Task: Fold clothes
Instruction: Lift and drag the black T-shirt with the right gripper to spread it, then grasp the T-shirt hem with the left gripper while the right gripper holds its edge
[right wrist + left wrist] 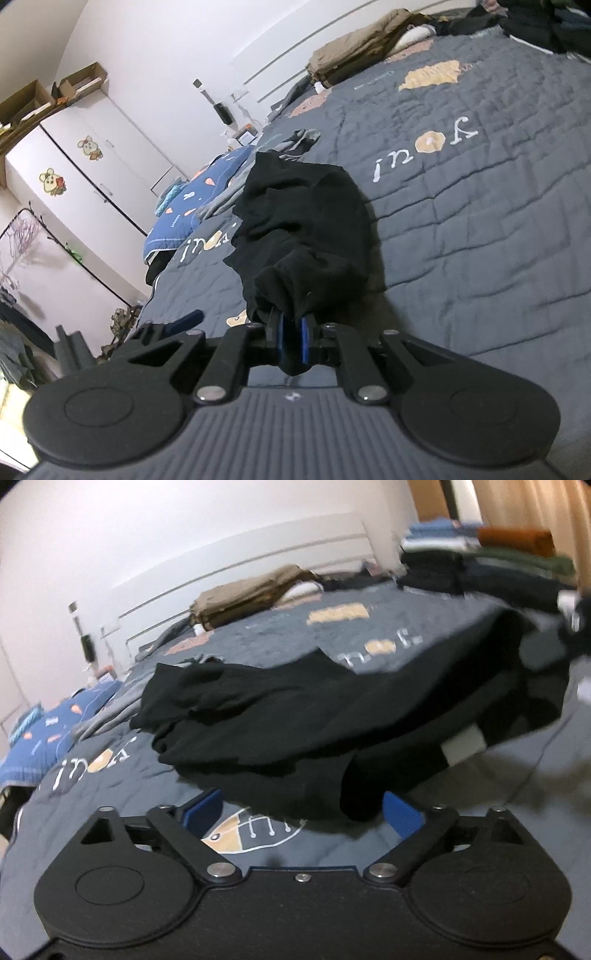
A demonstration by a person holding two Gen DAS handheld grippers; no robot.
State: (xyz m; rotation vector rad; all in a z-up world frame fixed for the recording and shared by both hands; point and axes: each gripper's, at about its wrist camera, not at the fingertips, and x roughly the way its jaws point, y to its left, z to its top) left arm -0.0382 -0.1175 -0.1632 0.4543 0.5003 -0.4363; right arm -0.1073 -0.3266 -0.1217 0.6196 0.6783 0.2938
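**Black garment bunched, one end in my right gripper**

My right gripper (291, 332) is clenched on one end of the black garment (303, 221); its blue pads (304, 338) are pressed close with cloth pinched between them and a little tail hanging behind. From there the garment runs away from me over the grey quilt (480, 240), rumpled and gathered into a thick roll, not flat.

My left gripper (303, 808) is spread wide and grasps nothing. Its blue pads (400, 812) sit on either side of the garment's (295, 716) near edge, which drapes just above and ahead of them. In this view the cloth looks lifted at the right side, with a white tag showing underneath.

I judge this piece is mid-handling: it is not yet a neat fold, and it needs to be spread or laid over squarely. At the far side of the bed sits a stack (480, 550) of clothes that looks folded, while grey clothes (221, 199) lie loose past the garment. So some work seems done and some remains.
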